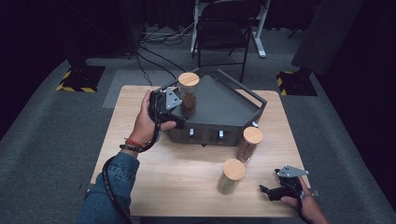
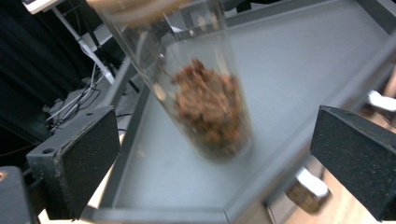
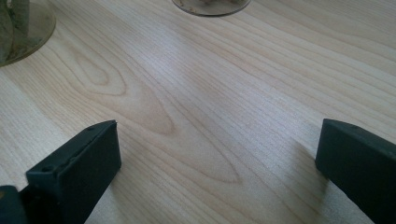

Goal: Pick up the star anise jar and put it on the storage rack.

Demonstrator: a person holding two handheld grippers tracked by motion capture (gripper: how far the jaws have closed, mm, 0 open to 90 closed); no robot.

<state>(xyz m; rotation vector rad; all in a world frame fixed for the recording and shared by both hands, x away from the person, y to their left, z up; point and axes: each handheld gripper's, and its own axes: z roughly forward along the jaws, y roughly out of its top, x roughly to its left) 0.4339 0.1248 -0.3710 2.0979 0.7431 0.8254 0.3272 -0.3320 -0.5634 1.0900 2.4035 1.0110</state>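
Desk (image 1: 187, 172), light wood, rectangular, stands on grey carpet (image 1: 42, 140). Black folding chair (image 1: 224, 28) well behind the desk, cables on the floor beside it.

Dark grey metal tray (image 1: 224, 105), angular, raised rim, sits on the far half of the desk; small silver clips along its front wall.

Clear glass jar with round wooden lid and brown chunky filling (image 1: 188, 93) stands upright on the tray floor at its left end, near the rim. In the left gripper view the same jar (image 2: 205, 107) is between the two black jaws, looks tilted there, blurred; jaws spread wide, clear gap on both sides, not touching the glass.

Second glass jar with wooden lid and brown contents (image 1: 249, 143) stands on the desk just in front of the tray's right front corner. Third jar with wooden lid, paler contents (image 1: 230, 176), stands on the desk near the second, closer to the person, apart from it.

Left gripper (image 1: 180, 111), held in the person's left hand (image 1: 147, 123), blue denim sleeve, bracelets at wrist, sits at the tray's left edge just beside the first jar.

Right gripper (image 1: 265, 190), held in right hand (image 1: 306, 203), low over the desk at the near right corner, jaws spread wide, nothing between them; in its own view bare wood grain with two jar bases at the top edge.
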